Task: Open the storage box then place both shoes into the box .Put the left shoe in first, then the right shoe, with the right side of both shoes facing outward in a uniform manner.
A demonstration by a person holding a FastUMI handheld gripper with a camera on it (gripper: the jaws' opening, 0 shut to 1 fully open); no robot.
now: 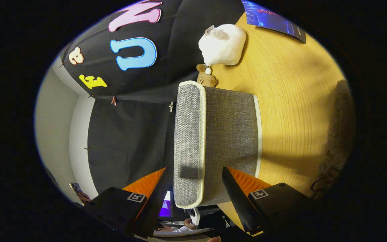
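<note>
In the gripper view, the whole scene is turned on its side. One storage box (225, 141) sits on the wooden table (294, 101). The box is made of gray woven cloth that looks rough, with a pale cream strip sewn along its edges. It has a boxy shape with rounded corners. Its lid (188, 144) is on it, a flat gray panel with the same pale trim.

The gripper (193, 181) has its two fingers spread wide apart. The near end of the box lies in the gap between them. Neither finger presses on the box, so the gripper is holding nothing. Each finger has a ridged pad on its inner side and a small square black-and-white marker on its block.

The table is smooth yellow wood with curved grain lines.

Beyond the box, two soft toys rest on the table. One is a white fluffy toy (222, 45), round and puffy. The other is a small brown toy (206, 78), just beside the far corner of the box. Farther off lies one flat dark blue sheet (274, 20). At the side of the table, well apart from the box, one gray fuzzy thing (339, 134) lies in shadow, and it is too dark to say what it is.
</note>
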